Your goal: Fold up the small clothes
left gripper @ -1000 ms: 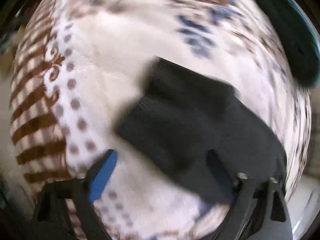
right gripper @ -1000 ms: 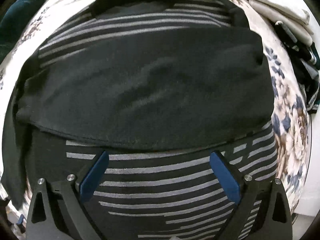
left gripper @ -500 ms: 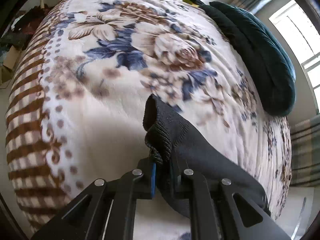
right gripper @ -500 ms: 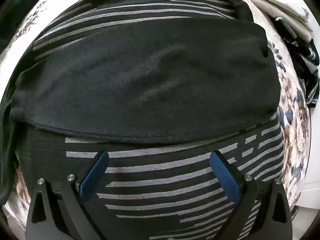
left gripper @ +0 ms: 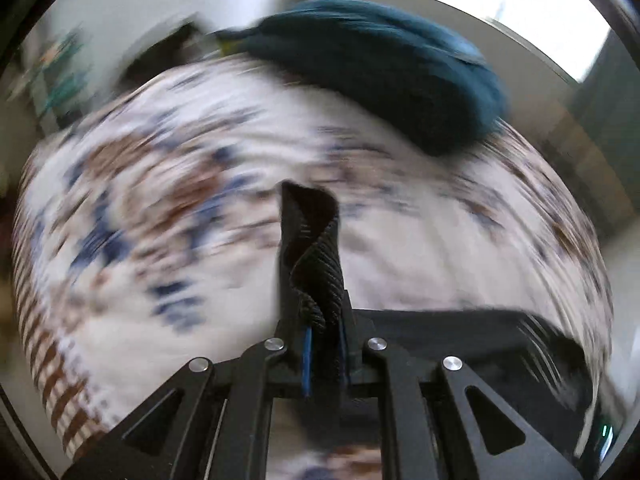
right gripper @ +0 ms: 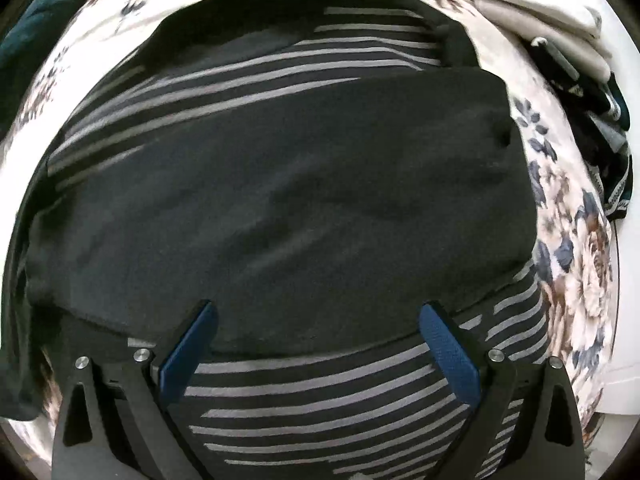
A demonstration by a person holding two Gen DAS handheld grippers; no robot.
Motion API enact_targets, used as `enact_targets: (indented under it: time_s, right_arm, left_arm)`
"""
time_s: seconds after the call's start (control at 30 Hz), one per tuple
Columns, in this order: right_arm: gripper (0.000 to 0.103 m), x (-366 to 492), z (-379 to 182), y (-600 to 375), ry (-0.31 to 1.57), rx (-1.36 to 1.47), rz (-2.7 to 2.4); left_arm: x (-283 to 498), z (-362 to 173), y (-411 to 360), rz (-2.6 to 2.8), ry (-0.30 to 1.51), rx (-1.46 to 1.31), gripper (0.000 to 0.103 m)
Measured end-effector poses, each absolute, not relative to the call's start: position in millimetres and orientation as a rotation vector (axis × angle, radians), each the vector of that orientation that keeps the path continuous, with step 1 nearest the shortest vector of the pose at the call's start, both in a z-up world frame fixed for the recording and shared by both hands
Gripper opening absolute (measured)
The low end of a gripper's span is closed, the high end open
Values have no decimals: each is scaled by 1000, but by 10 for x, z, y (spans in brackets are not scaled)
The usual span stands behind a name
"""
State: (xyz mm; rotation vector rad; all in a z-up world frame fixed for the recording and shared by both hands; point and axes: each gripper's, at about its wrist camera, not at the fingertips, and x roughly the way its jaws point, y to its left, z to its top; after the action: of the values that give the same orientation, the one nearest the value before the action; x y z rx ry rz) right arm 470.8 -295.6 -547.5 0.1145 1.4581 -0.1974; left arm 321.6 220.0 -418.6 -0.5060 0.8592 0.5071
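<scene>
In the left wrist view, the floral blanket (left gripper: 168, 240) filled the left and middle of the blurred frame. At lower centre the left claw (left gripper: 324, 344) was clamped tight on a ribbed black cuff (left gripper: 314, 248) that stood up from its fingers, and a teal cushion (left gripper: 380, 76) lay at upper right. In the right wrist view, the right claw (right gripper: 318, 346) hung open at the bottom above a black striped sweater (right gripper: 280, 200) spread across the centre; folded clothes (right gripper: 560, 40) were stacked at upper right.

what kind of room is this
Probably a bedroom: a floral blanket covers what looks like a bed, a teal pillow lies at its far end, and folded clothes are stacked beside the striped garment.
</scene>
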Motion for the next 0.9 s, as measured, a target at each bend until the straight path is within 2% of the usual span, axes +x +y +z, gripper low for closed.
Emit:
enact_targets:
  time_s: [0.2, 0.37, 0.53, 0.6, 0.63, 0.67, 0.7, 0.73, 0.77, 0.9]
  right_arm:
    - [102, 4649, -5372, -3463, 1466, 178, -219]
    - [102, 4525, -5192, -3996, 1456, 206, -264]
    - [102, 4406, -5001, -4584, 1459, 250, -303]
    - [102, 4396, -4988, -4862, 1461, 277, -296]
    - [102, 4419, -4965, -4981, 1455, 295, -284]
    - [102, 4439, -4939, -5083, 1446, 311, -270]
    - [102, 4431, -4890, -5132, 1435, 330, -255]
    - [102, 4448, -4846, -5184, 1428, 345, -239]
    - [102, 4468, -4806, -5193, 1417, 365, -218]
    - [102, 4582, -4727, -5050, 1363, 473, -75]
  left_arm:
    - [4396, -4107, 398, 94, 931, -415, 8]
    - [4823, -4273, -1249, -197, 996, -398, 8]
    - [4988, -4418, -2112, -316, 1079, -418, 12]
    - [5032, -4485, -2223, -293, 1139, -416, 21]
    - [5037, -4498, -2230, -274, 1152, -411, 31]
    - [5039, -4503, -2160, -252, 1157, -407, 49]
    - [5026, -4506, -2073, -226, 1161, -398, 60]
    - [5019, -4496, -1990, -202, 1160, -390, 79]
    - [4989, -4462, -1832, -171, 1147, -385, 85]
    - [4763, -4302, -1036, 21, 1031, -332, 85]
